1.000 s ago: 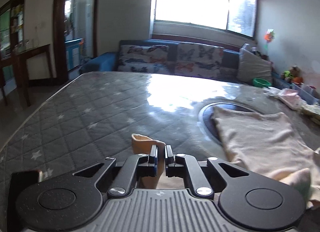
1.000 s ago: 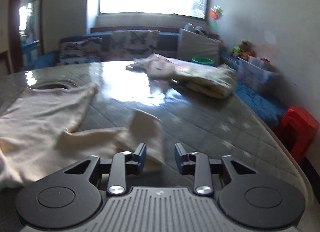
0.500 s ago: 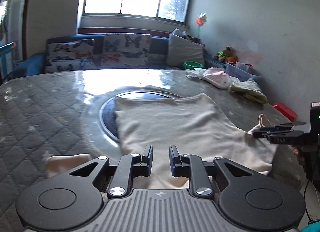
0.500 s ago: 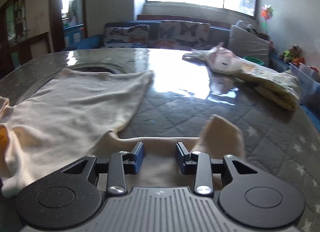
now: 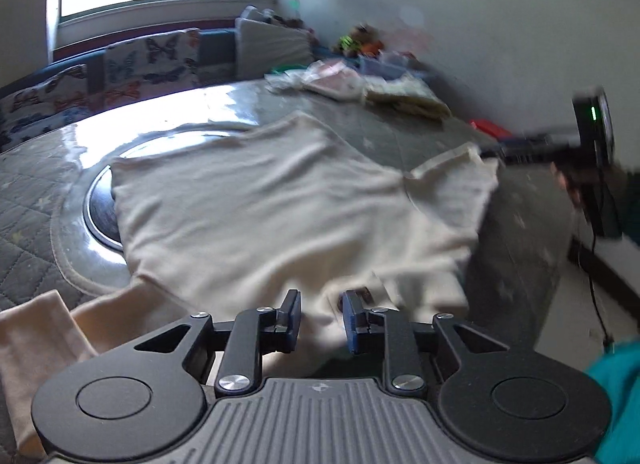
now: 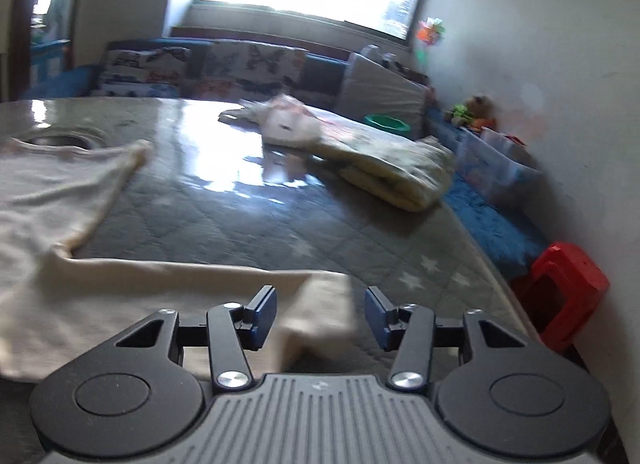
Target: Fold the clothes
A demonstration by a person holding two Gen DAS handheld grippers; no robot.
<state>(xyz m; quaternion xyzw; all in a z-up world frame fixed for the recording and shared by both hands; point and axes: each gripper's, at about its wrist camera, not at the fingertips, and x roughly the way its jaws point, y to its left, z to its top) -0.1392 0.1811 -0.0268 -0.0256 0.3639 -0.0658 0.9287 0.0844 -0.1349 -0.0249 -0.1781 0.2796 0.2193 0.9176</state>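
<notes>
A cream long-sleeved shirt [image 5: 260, 203] lies spread on the grey quilted table [image 5: 28, 183]. My left gripper [image 5: 320, 312] hovers over the shirt's near edge. Its jaws are opening, with cloth lying under the gap and no pad pressing on it. One sleeve [image 5: 36, 328] lies loose at the near left. In the right wrist view the shirt [image 6: 48, 191] fills the left side, and the other sleeve [image 6: 224, 288] runs across the front. My right gripper [image 6: 320, 304] stands over that sleeve's end, jaws opening. The cuff lies between the fingers, free of the pads.
A round metal disc [image 5: 100, 211] is set in the table under the shirt's far corner. Folded clothes [image 6: 384, 167] are piled at the far right. A red stool [image 6: 568, 288] stands past the table's right edge. A sofa with butterfly cushions [image 6: 248, 63] runs along the back.
My left gripper let go of the left sleeve, swung right over the shirt's near edge, and its jaws widened. The right gripper's jaws spread wider over the sleeve end.
</notes>
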